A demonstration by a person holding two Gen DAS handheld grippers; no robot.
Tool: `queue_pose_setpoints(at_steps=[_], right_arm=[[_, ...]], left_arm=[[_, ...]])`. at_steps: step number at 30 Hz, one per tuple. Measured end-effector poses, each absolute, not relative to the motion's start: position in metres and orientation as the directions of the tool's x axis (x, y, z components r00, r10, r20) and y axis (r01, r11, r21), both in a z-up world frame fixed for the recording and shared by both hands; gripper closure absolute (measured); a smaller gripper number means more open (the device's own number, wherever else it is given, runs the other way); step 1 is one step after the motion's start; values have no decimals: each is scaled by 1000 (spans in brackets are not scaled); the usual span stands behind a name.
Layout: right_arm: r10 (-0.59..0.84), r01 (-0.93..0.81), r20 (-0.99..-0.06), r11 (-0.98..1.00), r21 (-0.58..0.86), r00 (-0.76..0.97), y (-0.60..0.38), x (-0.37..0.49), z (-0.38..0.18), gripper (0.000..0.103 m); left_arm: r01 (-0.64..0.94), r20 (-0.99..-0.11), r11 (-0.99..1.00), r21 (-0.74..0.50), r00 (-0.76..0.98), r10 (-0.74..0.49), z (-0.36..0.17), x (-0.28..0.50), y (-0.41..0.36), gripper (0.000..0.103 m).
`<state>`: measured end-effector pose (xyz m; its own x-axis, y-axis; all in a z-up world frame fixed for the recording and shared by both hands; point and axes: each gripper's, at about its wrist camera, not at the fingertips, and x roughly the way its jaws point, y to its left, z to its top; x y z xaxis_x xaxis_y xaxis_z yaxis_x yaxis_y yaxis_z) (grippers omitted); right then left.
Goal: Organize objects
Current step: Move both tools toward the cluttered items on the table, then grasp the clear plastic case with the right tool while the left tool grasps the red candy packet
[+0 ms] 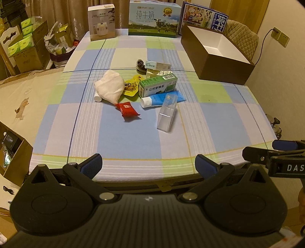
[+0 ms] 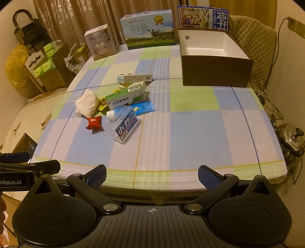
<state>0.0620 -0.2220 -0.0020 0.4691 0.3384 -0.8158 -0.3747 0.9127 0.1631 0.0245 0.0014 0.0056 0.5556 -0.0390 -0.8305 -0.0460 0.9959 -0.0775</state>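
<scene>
The left gripper and right gripper both hover at the near table edge, blue-padded fingers spread wide, holding nothing. Well ahead of the fingers lies a small heap: clear plastic case, red snack packet, green carton, white cloth bundle. The open brown box sits beyond, far right.

Two milk cartons — one brown box

Ahead of your right gripper, jaws spread: bare cloth runs clear to the brown box far right. Forward-left, the clutter pile blocks; clear case nearest. Cartons wall the far edge. Left gripper faces the pile dead ahead.
</scene>
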Motion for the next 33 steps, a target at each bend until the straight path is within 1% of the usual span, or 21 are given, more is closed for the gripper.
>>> queue_pose_setpoints(at_steps=[17,24,28,33], right_arm=[[375,-429,-818,886,178,436,-190,107,-12,3],[389,-468,-819,867,172,421,-170,132,-22,3],[400,-479,-832,857,191,384,-164,143,-30,10],[418,-502,-837,839,208,352,-163,155,-35,12]], left_arm=[[-101,-844,991,-82,536,-15,-1,57,27,1],[-167,-855,982,-85,518,14,-7,70,43,1],[-209,-864,975,-78,502,38,-14,77,53,1],[-245,-870,967,-75,491,57,-18,87,58,1]])
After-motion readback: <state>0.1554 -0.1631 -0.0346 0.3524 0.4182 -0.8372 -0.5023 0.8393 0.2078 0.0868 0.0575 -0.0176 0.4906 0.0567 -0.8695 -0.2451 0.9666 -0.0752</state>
